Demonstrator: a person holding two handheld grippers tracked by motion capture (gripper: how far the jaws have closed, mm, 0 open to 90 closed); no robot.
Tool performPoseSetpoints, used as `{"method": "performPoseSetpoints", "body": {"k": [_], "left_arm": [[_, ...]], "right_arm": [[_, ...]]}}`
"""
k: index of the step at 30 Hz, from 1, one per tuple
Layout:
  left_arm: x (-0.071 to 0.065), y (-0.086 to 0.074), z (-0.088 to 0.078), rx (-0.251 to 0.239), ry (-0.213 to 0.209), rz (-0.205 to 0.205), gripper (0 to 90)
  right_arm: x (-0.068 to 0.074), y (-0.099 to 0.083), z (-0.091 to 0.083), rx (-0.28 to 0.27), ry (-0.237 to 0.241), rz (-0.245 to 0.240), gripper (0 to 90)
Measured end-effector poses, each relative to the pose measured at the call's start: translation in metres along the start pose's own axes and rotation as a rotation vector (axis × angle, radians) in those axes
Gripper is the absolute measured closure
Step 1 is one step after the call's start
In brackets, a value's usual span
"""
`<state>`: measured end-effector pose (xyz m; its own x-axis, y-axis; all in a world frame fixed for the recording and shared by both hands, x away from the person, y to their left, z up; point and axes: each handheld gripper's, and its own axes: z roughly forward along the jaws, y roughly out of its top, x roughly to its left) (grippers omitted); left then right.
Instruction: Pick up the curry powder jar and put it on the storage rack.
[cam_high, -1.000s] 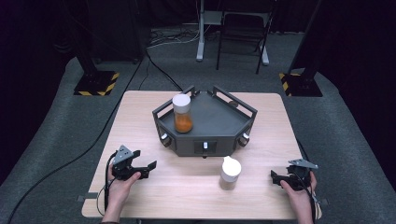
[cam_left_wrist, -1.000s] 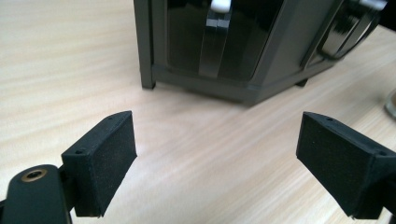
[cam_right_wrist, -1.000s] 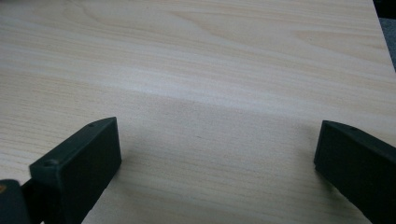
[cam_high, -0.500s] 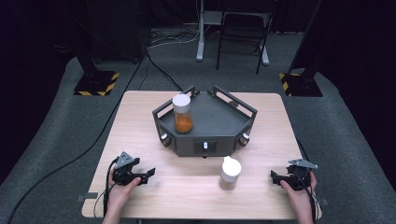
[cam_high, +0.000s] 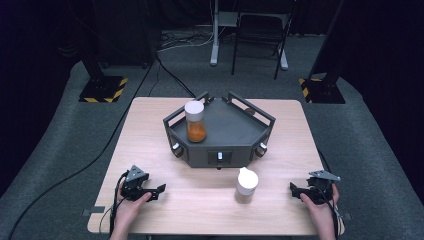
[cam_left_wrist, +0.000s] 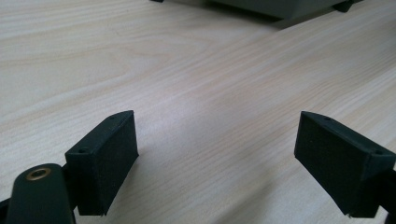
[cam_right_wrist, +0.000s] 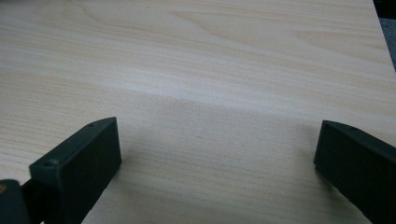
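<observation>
Both tongs rest low on the tabletop (cam_high: 210, 200), jaws wide and empty: left tongs (cam_high: 159, 190) and right tongs (cam_high: 293, 189) flank the white-capped jar (cam_high: 246, 184).

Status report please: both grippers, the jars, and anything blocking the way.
Left gripper open, empty, low over table. Right gripper open, empty. White-capped jar stands between them; orange-filled jar on grey tray. Nothing blocking.

chair (cam_high: 260, 30) behind table | two hazard-striped stand bases (cam_high: 102, 89) on floor
</observation>
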<state>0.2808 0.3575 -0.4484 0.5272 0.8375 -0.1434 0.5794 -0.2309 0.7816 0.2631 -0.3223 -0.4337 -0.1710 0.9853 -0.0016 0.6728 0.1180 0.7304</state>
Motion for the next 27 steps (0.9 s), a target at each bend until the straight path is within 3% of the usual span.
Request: {"method": "performPoseSetpoints", "body": {"k": [8, 14, 27], "left_arm": [[-0.01, 0.005, 0.002, 0.038, 0.043, 0.03, 12.9], [-0.024, 0.009, 0.005, 0.071, 0.117, 0.086, 11.3], [-0.025, 0.011, 0.006, 0.08, 0.129, 0.078, 7.5]], "right_arm": [[0.0, 0.0, 0.0, -0.001, 0.0, -0.001, 0.0], [0.0, 0.0, 0.0, -0.001, 0.0, -0.001, 0.0], [0.0, 0.0, 0.0, -0.001, 0.0, -0.001, 0.0]]}}
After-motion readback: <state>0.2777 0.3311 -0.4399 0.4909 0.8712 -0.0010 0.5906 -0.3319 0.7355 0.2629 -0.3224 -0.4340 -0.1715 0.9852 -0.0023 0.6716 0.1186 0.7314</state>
